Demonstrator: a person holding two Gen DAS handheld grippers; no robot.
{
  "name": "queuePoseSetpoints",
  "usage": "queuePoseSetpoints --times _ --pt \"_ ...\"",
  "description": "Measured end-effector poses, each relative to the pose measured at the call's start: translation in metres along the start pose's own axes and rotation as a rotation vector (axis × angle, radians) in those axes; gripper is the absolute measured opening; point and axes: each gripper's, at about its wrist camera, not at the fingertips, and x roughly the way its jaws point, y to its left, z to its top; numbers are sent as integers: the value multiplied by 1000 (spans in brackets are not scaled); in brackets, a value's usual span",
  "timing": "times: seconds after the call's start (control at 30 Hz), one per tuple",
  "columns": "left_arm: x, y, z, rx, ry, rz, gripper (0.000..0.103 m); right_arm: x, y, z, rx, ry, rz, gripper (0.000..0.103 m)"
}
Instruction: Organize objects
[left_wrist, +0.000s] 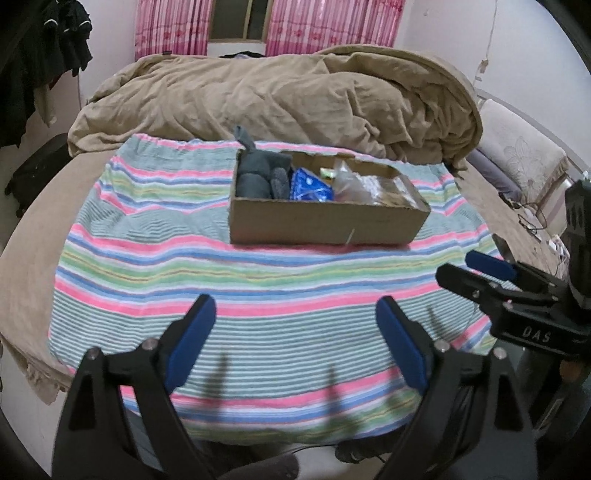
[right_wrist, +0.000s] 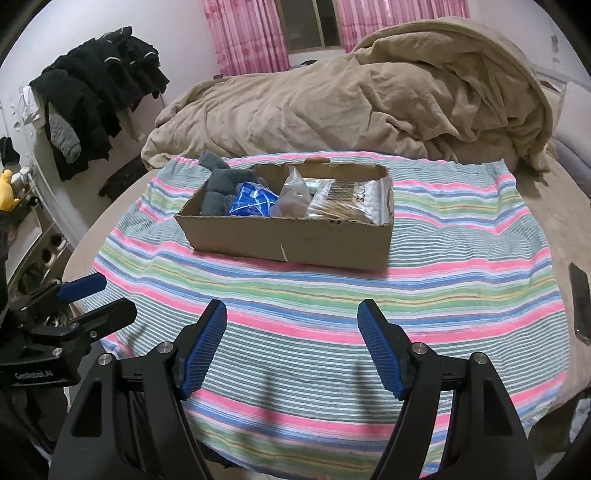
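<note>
A brown cardboard box (left_wrist: 325, 223) (right_wrist: 288, 240) stands on a striped towel (left_wrist: 184, 280) (right_wrist: 461, 266) spread over the bed. Inside it lie rolled grey socks (left_wrist: 258, 173) (right_wrist: 216, 188), a blue packet (left_wrist: 308, 186) (right_wrist: 251, 201), a clear plastic bag (left_wrist: 345, 181) (right_wrist: 293, 194) and a packet of cotton swabs (right_wrist: 351, 201). My left gripper (left_wrist: 295, 321) hovers over the towel's near part, open and empty; it also shows at the left edge of the right wrist view (right_wrist: 98, 299). My right gripper (right_wrist: 291, 325) is open and empty too, short of the box, and shows at the right edge of the left wrist view (left_wrist: 469, 269).
A crumpled tan blanket (left_wrist: 280, 96) (right_wrist: 369, 103) is heaped behind the box. Dark clothes (right_wrist: 96, 96) hang at the left wall. A dark phone (right_wrist: 580, 302) lies on the bed at the right. Pink curtains (left_wrist: 303, 26) frame a window at the back.
</note>
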Motion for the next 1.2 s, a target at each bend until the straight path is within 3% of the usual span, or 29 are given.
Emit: queuePoseSetpoints --times 0.27,1.2 --pt "-2 1 0 -3 9 -26 92 0 0 0 8 1 -9 76" --pt "-10 9 4 -20 -28 2 93 -1 3 2 4 10 -9 76"
